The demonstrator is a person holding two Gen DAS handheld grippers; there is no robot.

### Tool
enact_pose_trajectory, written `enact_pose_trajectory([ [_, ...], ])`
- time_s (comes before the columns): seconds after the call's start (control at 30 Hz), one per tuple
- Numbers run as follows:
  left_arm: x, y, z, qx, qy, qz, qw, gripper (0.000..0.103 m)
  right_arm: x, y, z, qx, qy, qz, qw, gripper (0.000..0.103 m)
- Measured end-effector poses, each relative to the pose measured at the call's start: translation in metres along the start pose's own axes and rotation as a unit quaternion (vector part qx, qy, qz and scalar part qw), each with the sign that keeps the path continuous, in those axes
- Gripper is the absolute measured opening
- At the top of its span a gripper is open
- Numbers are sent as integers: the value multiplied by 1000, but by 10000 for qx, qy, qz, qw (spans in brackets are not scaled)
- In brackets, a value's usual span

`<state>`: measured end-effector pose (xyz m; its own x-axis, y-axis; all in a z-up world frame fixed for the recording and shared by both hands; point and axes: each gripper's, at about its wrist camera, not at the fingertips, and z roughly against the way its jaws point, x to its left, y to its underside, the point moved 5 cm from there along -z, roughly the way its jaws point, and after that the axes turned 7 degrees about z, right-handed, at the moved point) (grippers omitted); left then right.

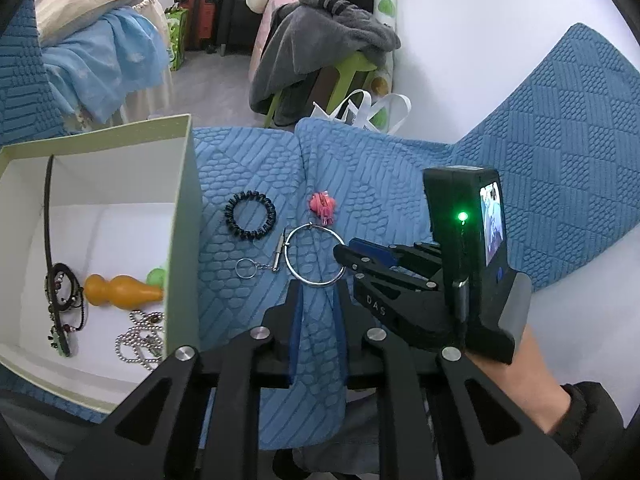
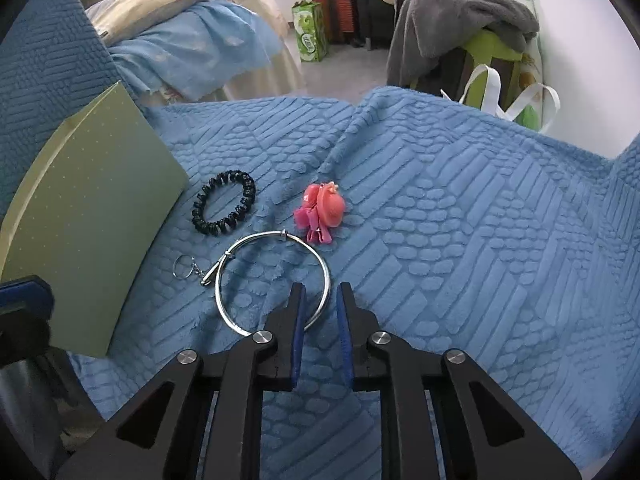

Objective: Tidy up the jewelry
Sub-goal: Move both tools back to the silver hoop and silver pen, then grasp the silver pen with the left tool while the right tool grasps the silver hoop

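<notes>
Near arc of silver ring covered by left gripper fingers in left wrist view; contact with pads not discernible. In right wrist view, part of same ring hidden behind right gripper finger. Box interior not seen from right wrist; only outer wall shown, cut by frame edge. Small items among beads in box too small to be identified. Person's sleeve cropped at frame corner.

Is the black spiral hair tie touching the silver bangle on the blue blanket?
Apart. The right wrist view shows a strip of blue blanket between the black spiral hair tie and the silver bangle; the left wrist view shows the same gap.
</notes>
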<state>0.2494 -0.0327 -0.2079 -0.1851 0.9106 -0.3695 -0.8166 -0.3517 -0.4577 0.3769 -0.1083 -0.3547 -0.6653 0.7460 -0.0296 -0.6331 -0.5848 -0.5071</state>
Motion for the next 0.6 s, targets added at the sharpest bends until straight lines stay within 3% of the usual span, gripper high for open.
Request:
enact_pose_trajectory([
  [0.17,-1,-1,-16,115,-160,51,9998,15,6,2,2,9,308,330,9990,4],
  [0.47,-2,-5,-52,220,-541,62,9983,15,-38,8,24,-252,259,-464,9983,2],
  [0.6,-4,-8,-71,223,-907,-127,9955,15,-51,11,29,-329,282,-664,9969,2],
])
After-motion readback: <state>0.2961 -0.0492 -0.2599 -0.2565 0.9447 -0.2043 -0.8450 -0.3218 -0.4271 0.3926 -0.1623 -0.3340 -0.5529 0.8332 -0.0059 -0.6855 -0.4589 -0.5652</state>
